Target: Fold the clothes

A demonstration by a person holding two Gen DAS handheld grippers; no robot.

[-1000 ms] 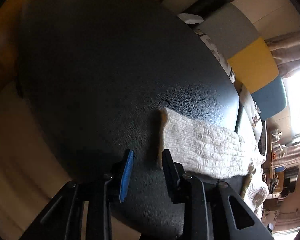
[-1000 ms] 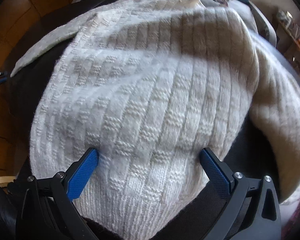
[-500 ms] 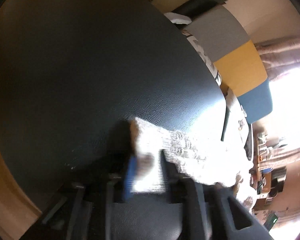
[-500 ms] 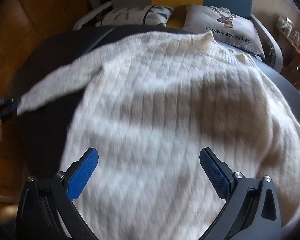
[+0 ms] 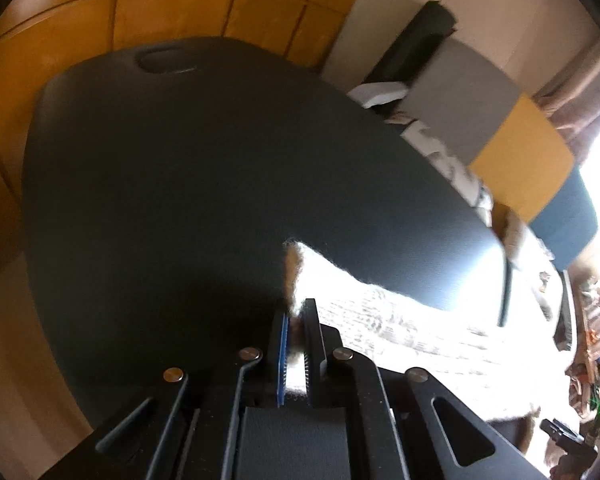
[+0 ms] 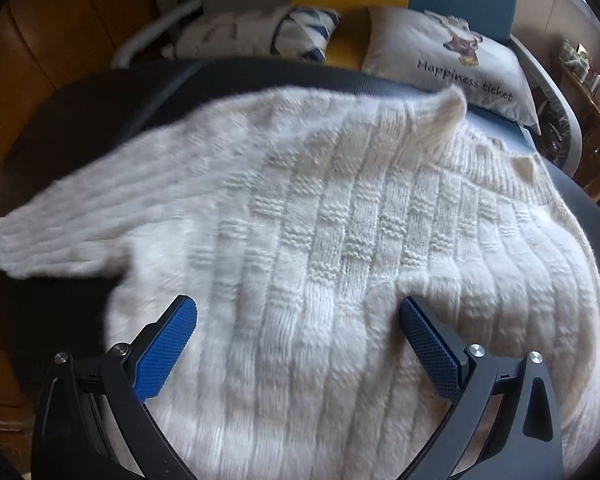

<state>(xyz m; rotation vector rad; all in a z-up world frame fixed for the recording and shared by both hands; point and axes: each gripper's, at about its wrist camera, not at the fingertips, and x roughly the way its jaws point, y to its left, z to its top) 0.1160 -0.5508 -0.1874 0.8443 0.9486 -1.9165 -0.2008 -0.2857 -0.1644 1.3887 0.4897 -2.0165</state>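
Left gripper (image 5: 296, 344), clamped on the cuff of the cream sweater (image 6: 340, 240) spread on the dark tabletop (image 5: 180, 180), should carry the sleeve flat across the body while the right gripper (image 6: 298, 340) hovers agape.

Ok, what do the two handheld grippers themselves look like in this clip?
Both are the same make. The left gripper and right gripper have black plastic linkage arms with cut-out slots and round silver pivot pins. Each finger carries a blue pad with a fine cross-hatched grip texture. No cables, markings, sleeves or hands show in either view.
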